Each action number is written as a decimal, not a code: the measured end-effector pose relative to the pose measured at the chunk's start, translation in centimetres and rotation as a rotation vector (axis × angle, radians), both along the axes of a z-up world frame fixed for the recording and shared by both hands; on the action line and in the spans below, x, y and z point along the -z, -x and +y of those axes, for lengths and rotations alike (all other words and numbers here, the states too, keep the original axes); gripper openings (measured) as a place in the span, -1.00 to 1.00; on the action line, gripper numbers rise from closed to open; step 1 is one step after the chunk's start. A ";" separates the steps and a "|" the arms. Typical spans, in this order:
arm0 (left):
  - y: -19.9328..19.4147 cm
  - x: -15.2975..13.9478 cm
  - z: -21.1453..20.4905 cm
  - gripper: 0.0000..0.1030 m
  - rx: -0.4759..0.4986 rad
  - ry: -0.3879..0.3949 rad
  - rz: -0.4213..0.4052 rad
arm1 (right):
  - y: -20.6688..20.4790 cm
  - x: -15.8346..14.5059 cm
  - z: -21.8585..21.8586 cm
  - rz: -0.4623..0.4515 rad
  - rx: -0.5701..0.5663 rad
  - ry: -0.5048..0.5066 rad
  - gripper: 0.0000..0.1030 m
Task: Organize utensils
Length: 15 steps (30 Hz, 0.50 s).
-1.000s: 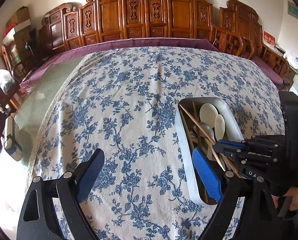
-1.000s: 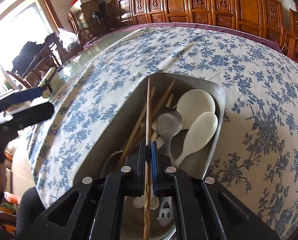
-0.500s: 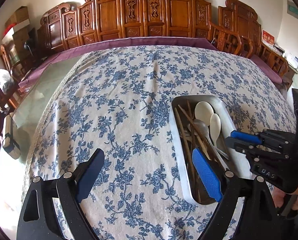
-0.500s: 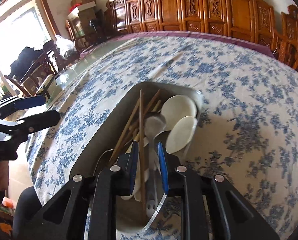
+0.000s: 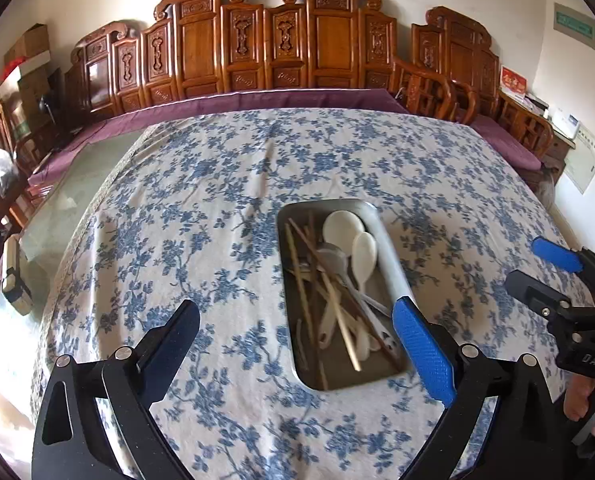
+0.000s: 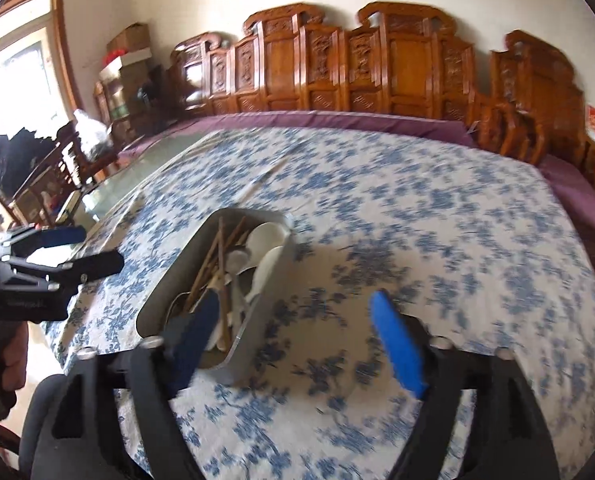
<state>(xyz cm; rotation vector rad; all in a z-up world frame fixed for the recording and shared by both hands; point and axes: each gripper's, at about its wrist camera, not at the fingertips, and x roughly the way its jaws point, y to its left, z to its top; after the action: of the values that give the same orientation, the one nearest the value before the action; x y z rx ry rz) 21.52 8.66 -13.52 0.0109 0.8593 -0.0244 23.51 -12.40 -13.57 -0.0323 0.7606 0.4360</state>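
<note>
On floral cloth [image 5: 201, 200]: oblong metal tray [image 5: 393, 276], wooden chopsticks [image 5: 297, 276], white spoons [image 5: 343, 226] | left gripper [image 5: 297, 332], right gripper [image 6: 297, 320] opening, empty

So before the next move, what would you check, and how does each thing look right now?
1. Left tool empty: ok, opening wide, nothing between its pads.
2. Right tool empty: ok, opening, no chopstick held.
3. Utensils inside the metal tray: ok, chopsticks and white spoons lie within it.
4. Anything left on the floral tablecloth: ok, none seen in either view.
5. Utensils sorted by kind: not ok, chopsticks and spoons cross in one pile.
6. Tray flat on the cloth: cannot tell, the right view is blurred.
</note>
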 end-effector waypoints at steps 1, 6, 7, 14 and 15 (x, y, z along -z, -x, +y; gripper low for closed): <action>0.4 -0.2 -0.5 0.85 0.005 0.002 -0.002 | 0.5 -0.4 -0.6 -0.008 0.014 -0.003 0.82; 2.6 -0.9 -2.8 0.85 0.003 -0.020 -0.004 | 3.1 -2.0 -3.5 -0.034 0.081 0.002 0.95; 3.4 -1.2 -3.6 0.85 0.010 -0.031 -0.010 | 3.8 -2.4 -4.3 -0.042 0.103 -0.003 0.95; 7.2 -3.8 -6.5 0.85 0.030 -0.033 -0.067 | 7.9 -5.3 -7.4 -0.097 0.168 -0.010 0.95; 7.5 -4.2 -6.8 0.85 0.033 -0.029 -0.076 | 8.3 -5.6 -7.7 -0.103 0.177 -0.008 0.95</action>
<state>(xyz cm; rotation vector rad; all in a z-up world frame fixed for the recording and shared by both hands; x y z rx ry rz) 14.02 1.88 -9.31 0.0529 0.7839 -0.0416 15.26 -20.11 -7.94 0.0198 0.6541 0.2665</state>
